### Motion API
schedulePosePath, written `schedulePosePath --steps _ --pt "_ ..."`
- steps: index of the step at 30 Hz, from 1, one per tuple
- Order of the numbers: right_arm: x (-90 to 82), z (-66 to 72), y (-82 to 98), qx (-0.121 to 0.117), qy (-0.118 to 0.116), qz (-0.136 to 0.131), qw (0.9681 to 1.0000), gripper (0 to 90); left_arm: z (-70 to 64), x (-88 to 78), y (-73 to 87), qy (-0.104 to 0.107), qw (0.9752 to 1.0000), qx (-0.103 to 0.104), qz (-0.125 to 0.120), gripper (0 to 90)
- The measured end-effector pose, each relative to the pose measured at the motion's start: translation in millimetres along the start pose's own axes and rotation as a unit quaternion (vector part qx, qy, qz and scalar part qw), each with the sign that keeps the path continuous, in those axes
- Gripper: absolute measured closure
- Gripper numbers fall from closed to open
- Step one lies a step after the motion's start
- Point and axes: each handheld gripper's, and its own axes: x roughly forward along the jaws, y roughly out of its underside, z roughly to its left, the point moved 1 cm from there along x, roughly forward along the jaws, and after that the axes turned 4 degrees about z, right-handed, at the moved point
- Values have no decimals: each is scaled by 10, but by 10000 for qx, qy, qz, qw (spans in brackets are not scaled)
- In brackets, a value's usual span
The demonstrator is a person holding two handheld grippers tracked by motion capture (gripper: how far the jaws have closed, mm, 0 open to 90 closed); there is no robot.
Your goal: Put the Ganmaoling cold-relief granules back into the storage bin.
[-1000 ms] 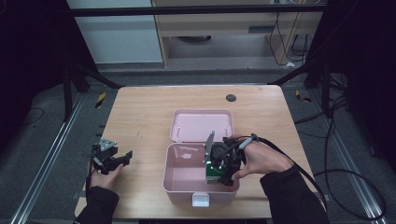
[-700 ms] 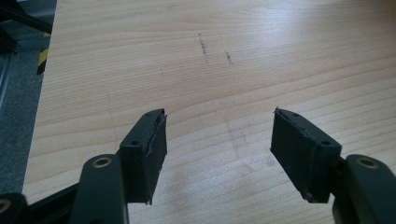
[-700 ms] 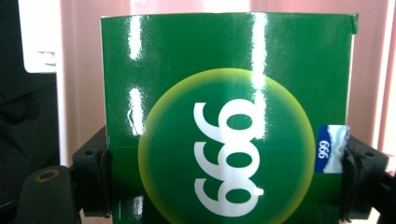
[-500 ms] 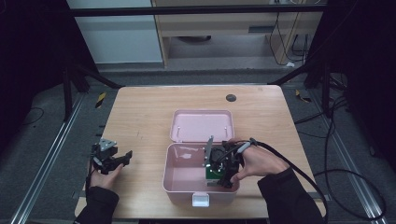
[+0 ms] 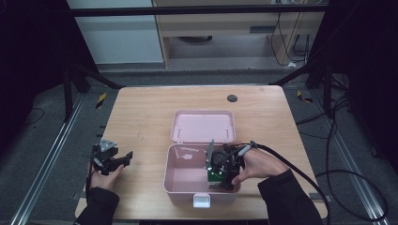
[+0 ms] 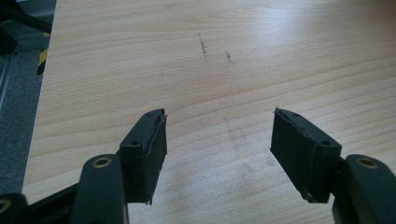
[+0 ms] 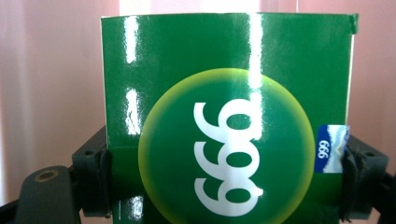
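Note:
A pink box (image 5: 178, 185) stands open on the wooden table, its lid (image 5: 203, 125) laid back behind it. My right gripper (image 5: 221, 177) reaches down into the box, shut on a green carton (image 5: 215, 176). In the right gripper view the green carton (image 7: 229, 116) carries a yellow-green circle with white numerals and sits clamped between both jaws, the pink box (image 7: 46, 79) wall behind it. My left gripper (image 5: 119, 161) rests open near the table's left front edge. In the left gripper view the left gripper (image 6: 218, 140) holds nothing, with bare wood between its jaws.
The wooden table (image 5: 141, 117) has a dark round disc (image 5: 232, 98) near its back edge. A white latch (image 5: 202, 200) sits on the box's front. Black cables trail right of the table. Metal frame rails run along both sides.
My right gripper has lowered the green carton a little deeper into the pink box. The left gripper has not moved.

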Motion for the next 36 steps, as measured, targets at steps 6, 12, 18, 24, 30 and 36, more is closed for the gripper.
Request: schedulePosePath --steps 6,12,18,24,30,36 --pt "60 -24 64 69 -52 -152 9998 154 -1 3 -1 -6 10000 4 7 353" --pt "101 -43 55 62 -15 -134 9999 136 4 -1 0 -6 10000 -8 -4 353" --pt "0 -50 87 147 61 -319 9994 142 -5 1 -2 1 10000 8 4 353" --pt "-184 -69 164 383 143 -632 9972 140 -8 5 -2 9 10000 11 14 353" --pt "-475 -124 369 774 548 -1055 9899 125 -6 1 -1 14 10000 9 13 353" --pt "-657 -135 556 1110 833 -1326 9814 121 -14 0 -2 31 10000 17 13 355"
